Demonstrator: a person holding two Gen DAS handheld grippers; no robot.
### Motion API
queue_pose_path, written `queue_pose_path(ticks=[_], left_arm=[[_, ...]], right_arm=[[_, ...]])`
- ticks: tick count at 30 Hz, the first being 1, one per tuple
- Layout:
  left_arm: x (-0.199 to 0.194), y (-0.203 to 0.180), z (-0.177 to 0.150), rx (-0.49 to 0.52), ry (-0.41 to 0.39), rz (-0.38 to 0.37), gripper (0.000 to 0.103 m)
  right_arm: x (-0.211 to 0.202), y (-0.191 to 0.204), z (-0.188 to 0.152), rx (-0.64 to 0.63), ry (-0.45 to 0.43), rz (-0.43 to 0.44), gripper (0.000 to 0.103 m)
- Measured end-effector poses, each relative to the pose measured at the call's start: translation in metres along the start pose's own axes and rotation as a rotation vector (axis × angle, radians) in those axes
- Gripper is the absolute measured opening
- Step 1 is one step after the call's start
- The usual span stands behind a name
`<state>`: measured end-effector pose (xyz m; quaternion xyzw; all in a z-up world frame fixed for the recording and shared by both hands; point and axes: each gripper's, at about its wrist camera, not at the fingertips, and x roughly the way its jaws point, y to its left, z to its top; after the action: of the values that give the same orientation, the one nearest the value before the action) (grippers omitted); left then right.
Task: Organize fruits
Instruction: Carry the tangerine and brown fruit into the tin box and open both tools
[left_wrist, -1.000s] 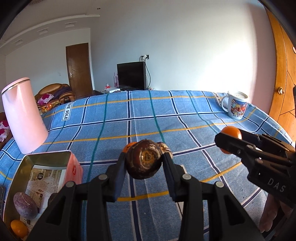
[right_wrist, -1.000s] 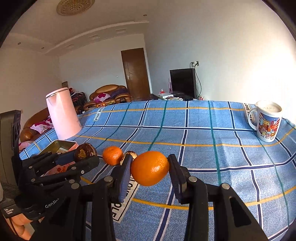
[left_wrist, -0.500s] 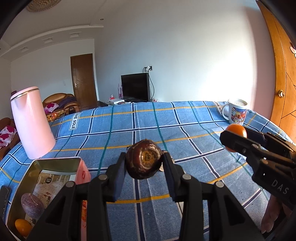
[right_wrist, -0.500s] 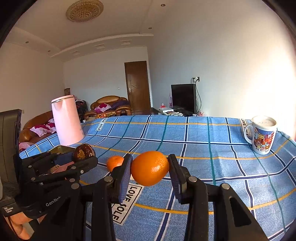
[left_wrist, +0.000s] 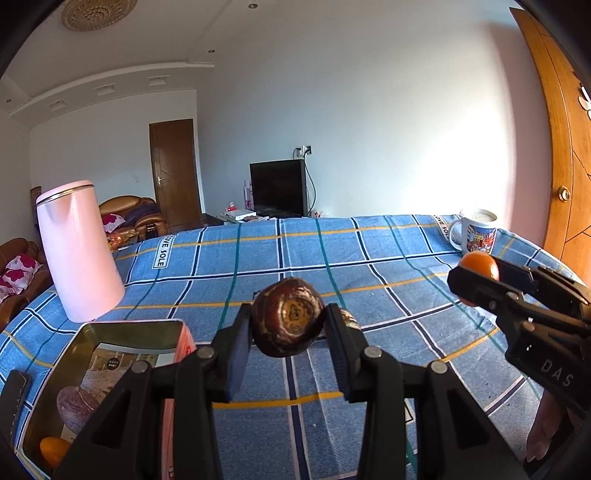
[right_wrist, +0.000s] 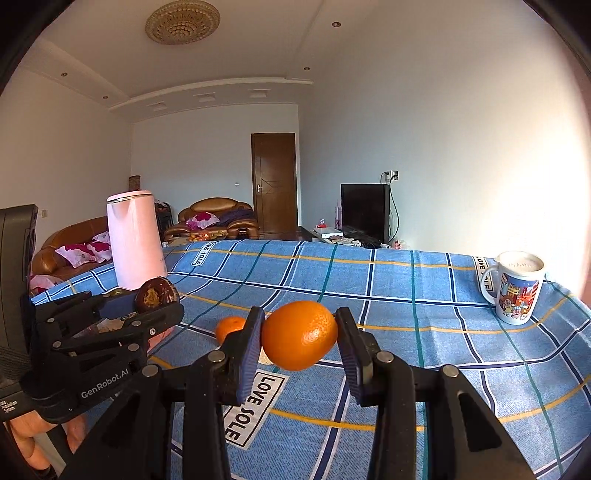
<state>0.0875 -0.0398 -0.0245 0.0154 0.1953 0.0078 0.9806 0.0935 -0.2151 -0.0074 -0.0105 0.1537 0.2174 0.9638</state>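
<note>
Left gripper (left_wrist: 287, 328): clamped on a dark brown wrinkled fruit (left_wrist: 288, 322), one pad pressed to each side, held in the air above the blue checked cloth (left_wrist: 369, 258).
Right gripper (right_wrist: 298, 336): clamped on an orange (right_wrist: 300, 334), both pads tight against its skin, held clear of the cloth.
The two grippers: side by side; in the left wrist view the right one comes in from the right edge with the orange at its tip, and in the right wrist view the left one comes in from the left edge with the brown fruit at its tip.
Hands: fingers of the person's hand (right_wrist: 33, 439) show under the left gripper's body.
Tin box (left_wrist: 85, 343): open, on the cloth just beside the left gripper and nearer the pink kettle; it holds a purplish-brown fruit (left_wrist: 75, 408) and a small orange fruit (left_wrist: 53, 448) at its near end.
Loose mandarin (right_wrist: 229, 328): on the cloth just behind the right gripper's left finger, partly hidden by it.
Round pale-brown thing (left_wrist: 349, 318): on the cloth behind the left gripper's right finger, too hidden to name.
Pink kettle (left_wrist: 79, 251): upright on the cloth beyond the tin box.
Mug (right_wrist: 515, 288): printed, upright, at the cloth's far right corner, well apart from the tin box.
Beyond the cloth: a dark television (left_wrist: 279, 188), a brown door (right_wrist: 274, 182) and a brown sofa (right_wrist: 218, 218) with cushions.
</note>
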Motion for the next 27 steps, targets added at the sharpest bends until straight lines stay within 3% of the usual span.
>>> queue_pose_path(ticks=[15, 27], left_arm=[[-0.020, 0.033, -0.005, -0.045, -0.015, 0.004, 0.041], [-0.045, 0.090, -0.021, -0.105, 0.005, 0.077, 0.041]], right_arm=[[0.011, 0.042, 0.012, -0.042, 0.025, 0.057, 0.041], [0.035, 0.100, 0.025, -0.080, 0.072, 0.200, 0.041]])
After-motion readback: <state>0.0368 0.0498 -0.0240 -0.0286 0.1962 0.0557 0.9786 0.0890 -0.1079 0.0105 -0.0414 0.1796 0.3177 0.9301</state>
